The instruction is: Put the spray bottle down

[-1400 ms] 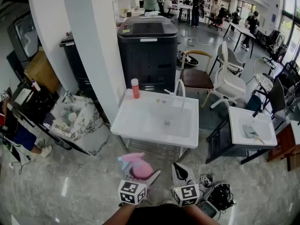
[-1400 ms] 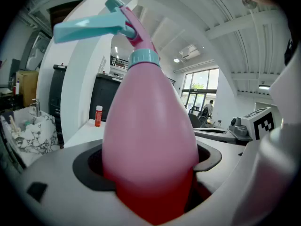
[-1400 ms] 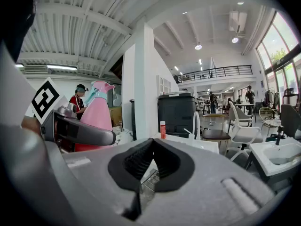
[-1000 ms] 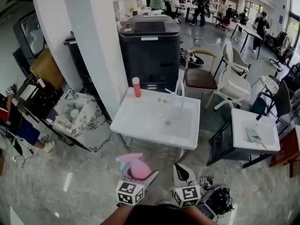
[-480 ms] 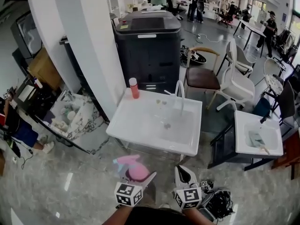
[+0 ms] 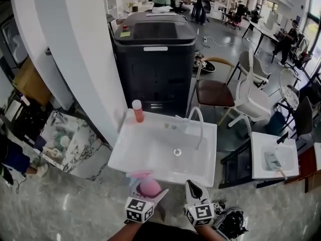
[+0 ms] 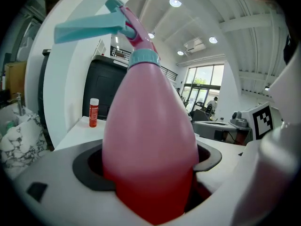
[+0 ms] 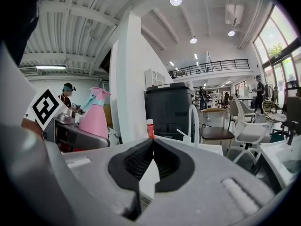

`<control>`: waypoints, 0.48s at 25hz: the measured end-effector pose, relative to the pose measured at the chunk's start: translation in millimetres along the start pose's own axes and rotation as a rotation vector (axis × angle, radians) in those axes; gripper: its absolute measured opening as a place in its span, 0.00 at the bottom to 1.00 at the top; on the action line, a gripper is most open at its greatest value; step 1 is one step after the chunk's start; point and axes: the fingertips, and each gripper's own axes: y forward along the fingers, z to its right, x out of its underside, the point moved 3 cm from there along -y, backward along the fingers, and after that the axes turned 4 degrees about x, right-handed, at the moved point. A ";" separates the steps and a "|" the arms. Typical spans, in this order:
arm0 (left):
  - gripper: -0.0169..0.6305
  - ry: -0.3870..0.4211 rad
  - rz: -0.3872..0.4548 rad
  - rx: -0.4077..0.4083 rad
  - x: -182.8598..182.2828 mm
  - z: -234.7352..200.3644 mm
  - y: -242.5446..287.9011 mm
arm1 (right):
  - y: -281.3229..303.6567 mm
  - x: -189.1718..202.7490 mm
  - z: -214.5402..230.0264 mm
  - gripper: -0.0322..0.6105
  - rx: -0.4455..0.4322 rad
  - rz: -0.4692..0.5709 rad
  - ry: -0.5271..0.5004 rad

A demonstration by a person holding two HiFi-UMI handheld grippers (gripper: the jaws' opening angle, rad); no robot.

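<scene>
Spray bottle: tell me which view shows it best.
The left gripper view: the spray bottle fills the frame, its pink body clamped in the left gripper, teal trigger on top. The head view shows only its upper part beyond the marker cube; the right gripper view shows it small, at the left.

Pink spray bottle (image 7: 149, 140), teal trigger (image 7: 87, 28)

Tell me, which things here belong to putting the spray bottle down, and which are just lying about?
In the job: spray bottle, left tongs shut on it, probably the white sink ahead.
Lying about: orange bottle, tap, black cabinet, brown chair, shut empty right tongs.
</scene>
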 end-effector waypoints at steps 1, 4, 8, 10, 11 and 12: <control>0.73 0.003 -0.001 0.012 -7.8 -9.8 5.3 | 14.4 -8.7 -1.2 0.05 0.004 0.003 -0.006; 0.73 0.002 -0.002 0.035 -25.7 -41.5 20.4 | 55.4 -25.6 -6.1 0.05 0.016 0.000 -0.013; 0.73 -0.005 -0.002 0.065 -42.1 -79.5 37.1 | 98.8 -35.0 -13.2 0.05 0.038 0.007 0.014; 0.73 0.012 0.004 0.080 -52.0 -93.8 45.1 | 115.0 -39.9 -15.4 0.05 0.056 0.031 0.023; 0.73 0.024 0.007 0.083 -57.0 -101.2 50.3 | 122.9 -41.7 -15.5 0.05 0.064 0.037 0.027; 0.73 0.032 0.008 0.083 -61.7 -108.6 56.1 | 130.6 -43.0 -15.0 0.05 0.070 0.033 0.029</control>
